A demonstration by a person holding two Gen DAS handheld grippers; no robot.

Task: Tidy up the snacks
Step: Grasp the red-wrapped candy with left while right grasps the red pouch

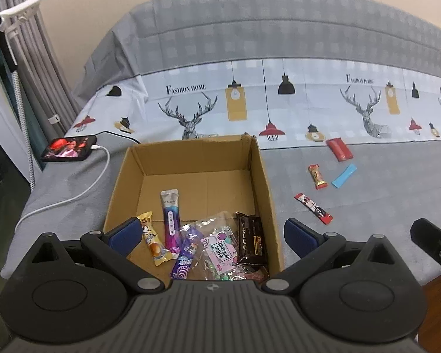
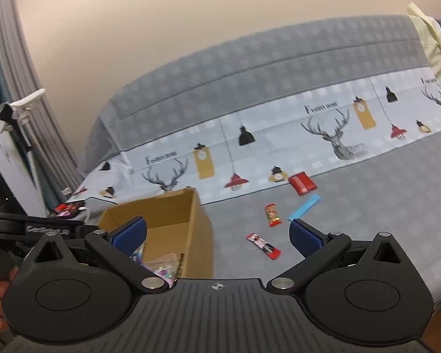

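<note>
Cardboard box [image 1: 258, 176] sits open-topped on the grey bedspread [image 1: 367, 206] in the left wrist view, and everything here is placed against it. Left gripper [image 1: 213, 234] hovers over the box's near end, jaws spread wide and holding nothing. Inside, a purple stick sachet [image 1: 170, 220] lies with its long axis running from the near wall toward the far wall; a yellow snack pack [image 1: 154, 241] lies just left of it, a clear candy bag [image 1: 217, 250] and a dark chocolate bar [image 1: 251, 239] to its right. Right of the box on the bedspread lie a red-and-white stick packet [image 1: 313, 208], slanting away from the box toward the near edge, a small red-gold bar [image 1: 317, 176], a blue strip [image 1: 344, 175] and a red pouch [image 1: 339, 149], farthest back. A phone [image 1: 69, 148] rests left of the box.

Right wrist view: the right gripper [image 2: 217, 236] is wide open and empty, hanging just right of the box [image 2: 203, 229], with the stick packet [image 2: 263, 245] between its fingers, lying diagonally.
</note>
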